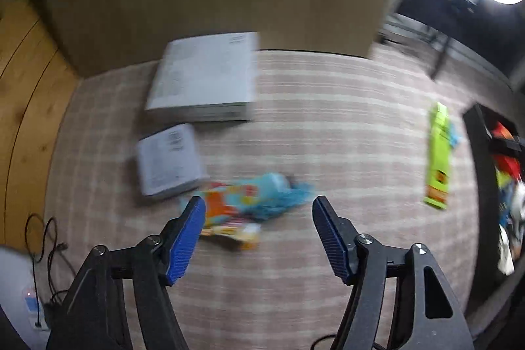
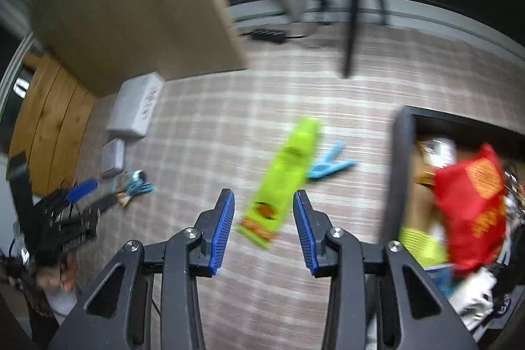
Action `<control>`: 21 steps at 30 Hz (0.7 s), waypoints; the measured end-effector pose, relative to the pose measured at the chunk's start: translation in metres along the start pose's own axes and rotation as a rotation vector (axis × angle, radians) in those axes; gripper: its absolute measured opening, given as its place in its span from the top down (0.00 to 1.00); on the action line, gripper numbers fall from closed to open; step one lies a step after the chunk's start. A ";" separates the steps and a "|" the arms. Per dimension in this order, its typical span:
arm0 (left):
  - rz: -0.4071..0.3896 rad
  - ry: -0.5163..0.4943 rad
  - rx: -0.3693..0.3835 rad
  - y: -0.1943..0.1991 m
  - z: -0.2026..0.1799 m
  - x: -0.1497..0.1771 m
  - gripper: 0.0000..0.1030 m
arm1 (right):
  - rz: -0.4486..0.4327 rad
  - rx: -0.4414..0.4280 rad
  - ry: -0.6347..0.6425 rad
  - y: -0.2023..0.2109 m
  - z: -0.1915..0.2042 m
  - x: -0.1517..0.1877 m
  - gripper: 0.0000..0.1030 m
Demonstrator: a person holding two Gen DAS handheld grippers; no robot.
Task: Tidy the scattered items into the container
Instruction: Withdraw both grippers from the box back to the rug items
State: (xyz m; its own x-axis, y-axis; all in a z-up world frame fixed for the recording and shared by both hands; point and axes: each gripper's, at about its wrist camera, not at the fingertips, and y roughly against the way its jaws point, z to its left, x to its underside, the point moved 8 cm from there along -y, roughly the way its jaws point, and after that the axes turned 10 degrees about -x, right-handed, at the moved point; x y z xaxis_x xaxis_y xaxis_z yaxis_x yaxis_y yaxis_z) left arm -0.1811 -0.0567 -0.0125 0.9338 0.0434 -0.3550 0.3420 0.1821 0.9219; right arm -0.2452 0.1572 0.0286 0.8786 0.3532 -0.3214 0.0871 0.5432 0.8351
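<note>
Near my right gripper (image 2: pixel 264 225), jaws spread, lime packet (image 2: pixel 282 179) on rug, container (image 2: pixel 398 173) at right | left gripper (image 1: pixel 259 232) spread over colourful packet (image 1: pixel 242 209) | risk, I judge: blur misaligns my pinch; slick packets slip or snag the wall.

On the rug (image 2: pixel 229 127), the long packet (image 2: pixel 282 179) lies left of the container (image 2: pixel 398 173), the clip (image 2: pixel 331 164) beside it.

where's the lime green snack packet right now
The lime green snack packet lies flat on the checked rug, just ahead of the open right gripper, overlapping a blue clip, left of the container.
</note>
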 end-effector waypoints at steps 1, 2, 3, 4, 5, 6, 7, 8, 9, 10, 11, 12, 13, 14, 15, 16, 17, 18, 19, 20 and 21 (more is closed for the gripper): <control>0.009 0.022 -0.007 -0.006 0.011 -0.001 0.33 | 0.010 -0.010 0.022 -0.008 0.012 0.000 0.61; 0.018 0.042 -0.015 -0.011 0.020 -0.003 0.33 | 0.022 -0.021 0.047 -0.017 0.025 0.000 0.60; 0.025 0.058 -0.022 -0.016 0.027 -0.005 0.33 | 0.034 -0.029 0.068 -0.024 0.036 0.001 0.60; 0.034 0.073 -0.026 -0.022 0.034 -0.007 0.32 | 0.047 -0.041 0.094 -0.033 0.049 0.002 0.60; 0.044 0.086 -0.029 -0.028 0.040 -0.008 0.32 | 0.059 -0.054 0.119 -0.041 0.061 0.002 0.60; 0.053 0.096 -0.032 -0.032 0.045 -0.009 0.32 | 0.071 -0.064 0.146 -0.049 0.071 0.004 0.60; 0.061 0.102 -0.035 -0.038 0.049 -0.010 0.31 | 0.087 -0.073 0.182 -0.060 0.084 0.006 0.60; 0.069 0.104 -0.038 -0.044 0.053 -0.011 0.31 | 0.102 -0.081 0.214 -0.069 0.095 0.008 0.60; 0.076 0.105 -0.040 -0.048 0.054 -0.011 0.31 | 0.121 -0.095 0.251 -0.078 0.108 0.010 0.60; 0.085 0.106 -0.041 -0.053 0.055 -0.012 0.30 | 0.135 -0.106 0.283 -0.085 0.118 0.011 0.60; 0.089 0.106 -0.044 -0.056 0.057 -0.011 0.30 | 0.148 -0.114 0.320 -0.092 0.127 0.012 0.60; 0.092 0.106 -0.047 -0.059 0.058 -0.012 0.30 | 0.161 -0.116 0.357 -0.099 0.136 0.013 0.60; 0.096 0.110 -0.050 -0.062 0.059 -0.013 0.30 | 0.178 -0.114 0.400 -0.107 0.144 0.015 0.60; 0.099 0.116 -0.050 -0.065 0.060 -0.014 0.30 | 0.193 -0.111 0.435 -0.113 0.151 0.016 0.60; 0.101 0.125 -0.048 -0.067 0.061 -0.015 0.29 | 0.206 -0.109 0.465 -0.119 0.157 0.017 0.60; 0.103 0.133 -0.047 -0.069 0.062 -0.016 0.29 | 0.221 -0.105 0.500 -0.127 0.163 0.018 0.60; 0.106 0.142 -0.046 -0.071 0.064 -0.018 0.28 | 0.234 -0.101 0.527 -0.134 0.167 0.018 0.60; 0.110 0.150 -0.045 -0.073 0.065 -0.018 0.28 | 0.245 -0.097 0.549 -0.139 0.170 0.019 0.60; 0.116 0.160 -0.039 -0.075 0.065 -0.018 0.28 | 0.259 -0.098 0.570 -0.145 0.173 0.019 0.60; 0.122 0.167 -0.030 -0.078 0.065 -0.018 0.28 | 0.274 -0.099 0.583 -0.151 0.174 0.020 0.60; 0.125 0.169 -0.027 -0.079 0.064 -0.019 0.28 | 0.289 -0.100 0.593 -0.156 0.174 0.021 0.60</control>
State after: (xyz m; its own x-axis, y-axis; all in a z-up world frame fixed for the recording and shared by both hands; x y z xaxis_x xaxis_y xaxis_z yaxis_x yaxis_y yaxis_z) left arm -0.2188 -0.1353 -0.0691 0.9372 0.2313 -0.2610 0.2192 0.1914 0.9567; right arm -0.1588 -0.0530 -0.0302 0.4509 0.8385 -0.3058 -0.1824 0.4219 0.8881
